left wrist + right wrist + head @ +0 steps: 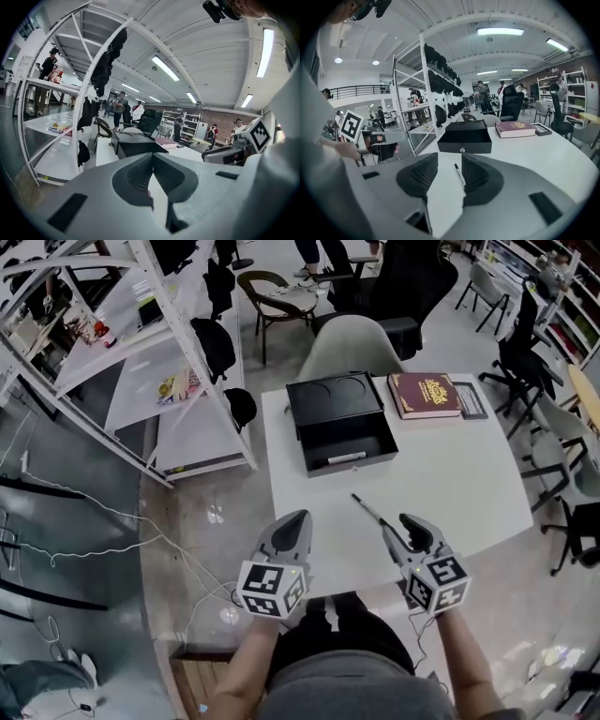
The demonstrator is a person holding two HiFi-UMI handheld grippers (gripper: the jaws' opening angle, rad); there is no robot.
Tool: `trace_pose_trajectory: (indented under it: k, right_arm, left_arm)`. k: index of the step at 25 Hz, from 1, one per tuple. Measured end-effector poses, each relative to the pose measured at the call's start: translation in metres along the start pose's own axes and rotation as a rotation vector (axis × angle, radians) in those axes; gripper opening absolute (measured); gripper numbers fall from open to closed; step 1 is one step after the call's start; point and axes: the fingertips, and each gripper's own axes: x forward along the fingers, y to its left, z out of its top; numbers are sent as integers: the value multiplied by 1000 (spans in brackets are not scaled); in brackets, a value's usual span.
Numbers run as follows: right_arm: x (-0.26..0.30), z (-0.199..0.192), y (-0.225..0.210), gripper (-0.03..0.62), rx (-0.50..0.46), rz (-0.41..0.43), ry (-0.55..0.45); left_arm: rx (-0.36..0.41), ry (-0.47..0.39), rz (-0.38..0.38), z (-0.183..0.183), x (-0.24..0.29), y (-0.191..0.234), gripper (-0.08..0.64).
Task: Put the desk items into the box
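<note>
An open black box stands at the back of the white table, its lid tipped back, a marker lying inside. A dark red book and a flat dark frame lie to its right. A black pen lies on the table in front of the box. My right gripper is open just behind it; in the right gripper view the pen lies between the spread jaws of the right gripper, with no pad pressing on it. My left gripper is shut and empty near the table's front edge, its left gripper tips meeting.
A white shelving rack stands left of the table, with cables on the floor below. A grey chair is behind the box and office chairs stand at the right. People stand far back in the room.
</note>
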Motion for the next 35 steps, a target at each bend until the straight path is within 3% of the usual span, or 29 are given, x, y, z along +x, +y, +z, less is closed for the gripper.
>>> trace_pose_trajectory:
  k: [17,35]
  right_arm:
    - [57,-43,-18,169,-121,185,272]
    - [85,-84,-26,133,-213,248,491]
  left_arm:
    - [-69,-1,168,-10,8,18,6]
    - [-112,-2,268,-20,-1,28,6]
